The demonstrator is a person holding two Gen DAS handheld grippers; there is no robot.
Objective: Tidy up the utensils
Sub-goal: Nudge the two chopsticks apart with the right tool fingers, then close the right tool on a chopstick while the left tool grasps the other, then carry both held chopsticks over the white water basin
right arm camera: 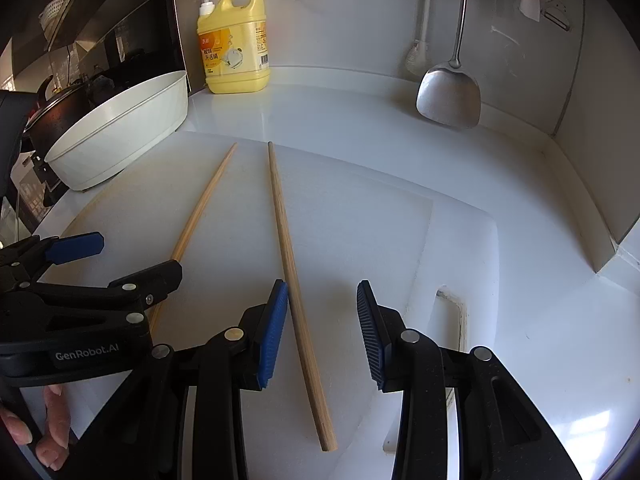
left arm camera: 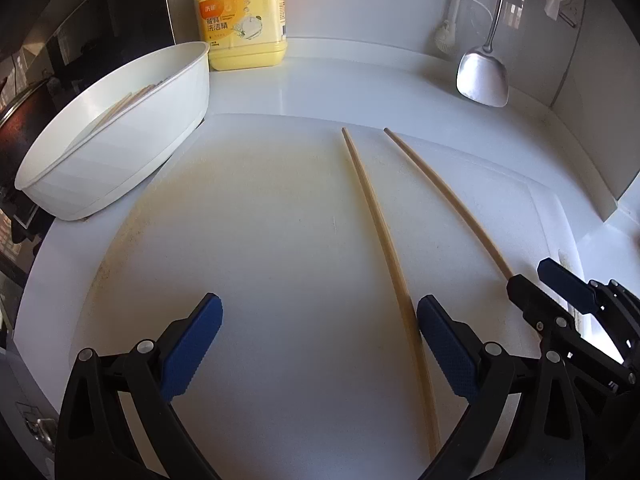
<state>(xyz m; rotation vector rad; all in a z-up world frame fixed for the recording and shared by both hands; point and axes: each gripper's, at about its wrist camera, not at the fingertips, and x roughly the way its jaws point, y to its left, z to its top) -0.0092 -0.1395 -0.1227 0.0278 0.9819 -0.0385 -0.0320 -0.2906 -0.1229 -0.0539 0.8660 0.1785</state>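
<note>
Two wooden chopsticks lie on a white cutting board [left arm camera: 260, 240]. In the left wrist view the left chopstick [left arm camera: 380, 232] runs just inside my open left gripper's [left arm camera: 320, 320] right finger. The right chopstick [left arm camera: 448, 200] runs to my right gripper [left arm camera: 536, 280]. In the right wrist view my open right gripper [right arm camera: 322, 308] straddles the right chopstick [right arm camera: 292, 272], and the left chopstick [right arm camera: 200, 212] runs under my left gripper [right arm camera: 120, 256]. A white basin [left arm camera: 120, 132] at the back left holds other chopsticks [left arm camera: 120, 108]; it also shows in the right wrist view [right arm camera: 128, 128].
A yellow detergent bottle [left arm camera: 244, 16] stands at the back wall, also in the right wrist view [right arm camera: 234, 44]. A steel spatula [left arm camera: 484, 76] hangs at the back right, also in the right wrist view [right arm camera: 448, 96]. A dark pot [right arm camera: 56, 112] sits behind the basin. The cutting board has a handle slot [right arm camera: 452, 312].
</note>
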